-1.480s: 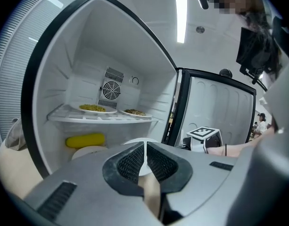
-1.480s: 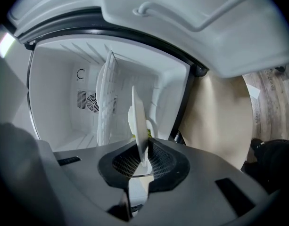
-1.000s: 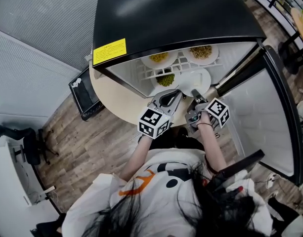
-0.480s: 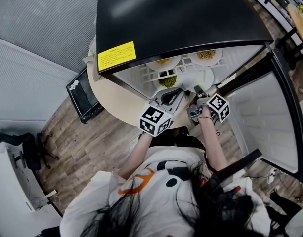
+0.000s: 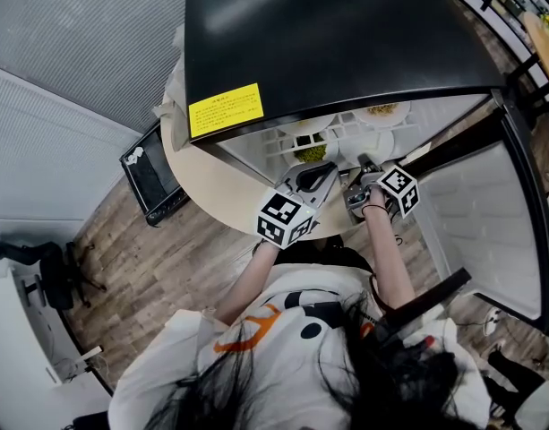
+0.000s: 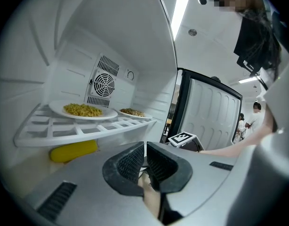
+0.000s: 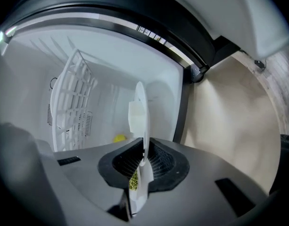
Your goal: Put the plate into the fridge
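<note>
- Right gripper view: the right tongs [image 7: 143, 160] are clamped on the rim of the plate [image 7: 140, 108]. The plate shows edge-on as a thin white line running away from the pads, with some green food [image 7: 133, 180] beside the grip. Pinching only the rim probably lets the plate slide in flat, with nothing underneath to get in the way. Beyond it is the white inside of the fridge [image 7: 102, 55], so the plate is at the opening and seemingly not yet set down.
- Left gripper view: the left tongs [image 6: 145, 150] have their pads together, and I see nothing between them. They point into the fridge under the shelf [image 6: 87, 128], which carries a dish of yellow food [image 6: 83, 110] and a second dish [image 6: 132, 112]. A yellow thing [image 6: 73, 150] lies beneath the shelf. Since the shelf is taken, the space below it looks like the spot meant for the new plate. The empty tongs seem to wait close by as a possible steadying aid.
- Head view: both tongs reach side by side over the round table [image 5: 207, 184] into the fridge, whose door [image 5: 489, 213] stands wide on the right. The plate sits just ahead of them at the mouth of the lower space. I judge the placing step nearly done. The plate needs lowering level before release, or the food could spill.
</note>
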`<action>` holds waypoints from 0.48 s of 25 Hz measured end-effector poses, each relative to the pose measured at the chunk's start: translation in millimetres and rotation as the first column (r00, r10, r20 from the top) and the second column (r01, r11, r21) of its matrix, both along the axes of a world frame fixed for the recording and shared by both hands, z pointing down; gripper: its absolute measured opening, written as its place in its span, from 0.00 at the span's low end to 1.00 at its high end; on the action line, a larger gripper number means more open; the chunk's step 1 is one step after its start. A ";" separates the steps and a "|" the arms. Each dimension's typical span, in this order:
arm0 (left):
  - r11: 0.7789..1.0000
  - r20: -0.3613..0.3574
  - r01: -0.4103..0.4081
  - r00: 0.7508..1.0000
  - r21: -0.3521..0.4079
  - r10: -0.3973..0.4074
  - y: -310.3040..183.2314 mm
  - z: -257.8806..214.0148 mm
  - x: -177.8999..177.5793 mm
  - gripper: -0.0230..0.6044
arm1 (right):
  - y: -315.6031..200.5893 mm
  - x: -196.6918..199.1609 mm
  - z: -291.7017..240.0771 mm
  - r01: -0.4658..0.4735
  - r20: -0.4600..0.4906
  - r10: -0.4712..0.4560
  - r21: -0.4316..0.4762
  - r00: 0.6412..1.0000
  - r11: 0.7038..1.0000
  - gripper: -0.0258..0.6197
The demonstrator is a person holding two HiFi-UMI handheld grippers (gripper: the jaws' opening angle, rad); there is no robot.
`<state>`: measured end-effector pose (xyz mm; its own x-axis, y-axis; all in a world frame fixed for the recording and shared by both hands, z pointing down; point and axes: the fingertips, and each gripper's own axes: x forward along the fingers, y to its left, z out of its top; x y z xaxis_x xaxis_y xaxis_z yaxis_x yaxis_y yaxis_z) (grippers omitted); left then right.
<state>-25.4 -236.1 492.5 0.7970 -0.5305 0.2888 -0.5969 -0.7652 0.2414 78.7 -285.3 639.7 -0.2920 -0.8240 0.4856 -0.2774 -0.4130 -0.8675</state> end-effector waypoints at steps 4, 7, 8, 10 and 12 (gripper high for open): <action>1.000 -0.005 -0.001 1.000 0.003 0.001 -2.6 -2.9 1.7 0.06 | -9.1 0.1 -1.0 0.035 -0.054 -0.035 0.000 0.998 0.999 0.09; 1.000 -0.002 -0.005 1.000 0.010 0.005 -3.9 -5.2 3.6 0.06 | -17.3 0.8 -1.1 0.084 -0.116 -0.083 -0.002 0.990 0.996 0.10; 1.000 0.001 -0.007 1.000 0.012 0.007 -3.9 -5.6 4.4 0.06 | -19.4 1.5 -1.5 0.097 -0.141 -0.097 -0.002 0.985 0.995 0.10; 1.000 0.003 -0.010 1.000 0.013 0.010 -3.5 -6.3 5.6 0.06 | -22.6 2.3 -4.2 0.118 -0.188 -0.114 0.006 0.975 0.993 0.13; 1.000 0.001 -0.012 1.000 0.014 0.012 -3.8 -7.4 6.0 0.06 | -25.0 -0.3 -7.0 0.143 -0.223 -0.137 0.011 0.965 0.990 0.17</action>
